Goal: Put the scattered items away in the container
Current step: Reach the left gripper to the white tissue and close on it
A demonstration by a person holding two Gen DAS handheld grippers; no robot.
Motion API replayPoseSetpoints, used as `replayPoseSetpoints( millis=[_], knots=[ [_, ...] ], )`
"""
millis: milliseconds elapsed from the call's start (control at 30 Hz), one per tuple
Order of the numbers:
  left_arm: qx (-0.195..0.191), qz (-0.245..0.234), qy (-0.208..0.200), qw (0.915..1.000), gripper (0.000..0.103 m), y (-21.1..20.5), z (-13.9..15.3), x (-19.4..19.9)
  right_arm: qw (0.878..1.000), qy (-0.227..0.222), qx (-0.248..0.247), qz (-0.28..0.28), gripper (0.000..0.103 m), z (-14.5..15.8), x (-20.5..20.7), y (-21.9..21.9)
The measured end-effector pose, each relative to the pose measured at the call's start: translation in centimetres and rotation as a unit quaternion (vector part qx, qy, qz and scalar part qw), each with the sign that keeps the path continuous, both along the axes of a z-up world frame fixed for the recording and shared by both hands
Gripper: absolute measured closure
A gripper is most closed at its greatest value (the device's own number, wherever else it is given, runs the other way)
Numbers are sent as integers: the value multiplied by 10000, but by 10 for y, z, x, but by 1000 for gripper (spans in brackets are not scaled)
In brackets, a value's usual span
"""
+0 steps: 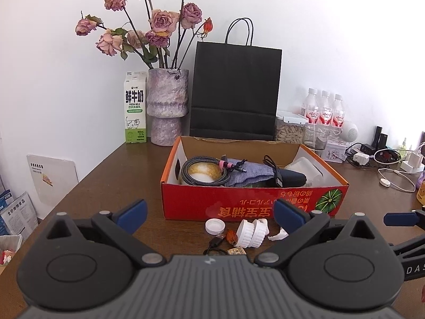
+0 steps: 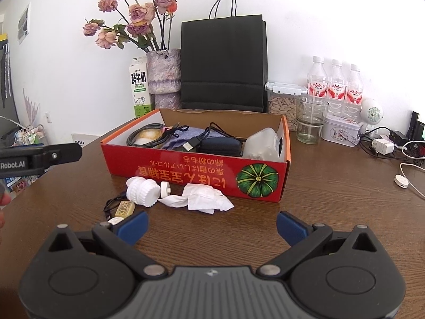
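While both claws gape empty, I judge the tissue point(image 2: 205, 198) dead ahead of my right claw point(image 2: 212, 226), before the box point(image 2: 196, 171).

Red cardboard box point(image 2: 196, 171) sits mid-table on the brown wooden table point(image 2: 332, 199). In it, left to right: coiled braided cable point(image 2: 144, 135), grey-blue cloth point(image 2: 183, 137), dark zip case point(image 2: 220, 145), translucent plastic tub point(image 2: 261, 143). Before the box: white ribbed plastic caps point(image 2: 142, 191), crumpled white tissue point(image 2: 205, 198) to their right. Behind the box: black paper bag point(image 2: 223, 61); mottled ceramic vase point(image 2: 163, 74) and milk carton point(image 2: 138, 90) to its left.
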State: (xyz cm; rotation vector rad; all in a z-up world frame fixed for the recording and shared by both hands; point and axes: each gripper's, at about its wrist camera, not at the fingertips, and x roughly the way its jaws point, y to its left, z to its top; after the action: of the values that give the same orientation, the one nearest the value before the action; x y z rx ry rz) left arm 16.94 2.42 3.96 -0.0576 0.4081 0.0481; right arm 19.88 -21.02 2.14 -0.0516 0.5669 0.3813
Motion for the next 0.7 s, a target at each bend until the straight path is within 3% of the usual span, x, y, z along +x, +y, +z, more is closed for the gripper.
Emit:
replayPoseSetpoints(
  millis=[700],
  knots=[
    [41,-15,431,9991,0,-5,-23,-20,9997,250,18,-59,0,-18,-24,-15]
  ],
)
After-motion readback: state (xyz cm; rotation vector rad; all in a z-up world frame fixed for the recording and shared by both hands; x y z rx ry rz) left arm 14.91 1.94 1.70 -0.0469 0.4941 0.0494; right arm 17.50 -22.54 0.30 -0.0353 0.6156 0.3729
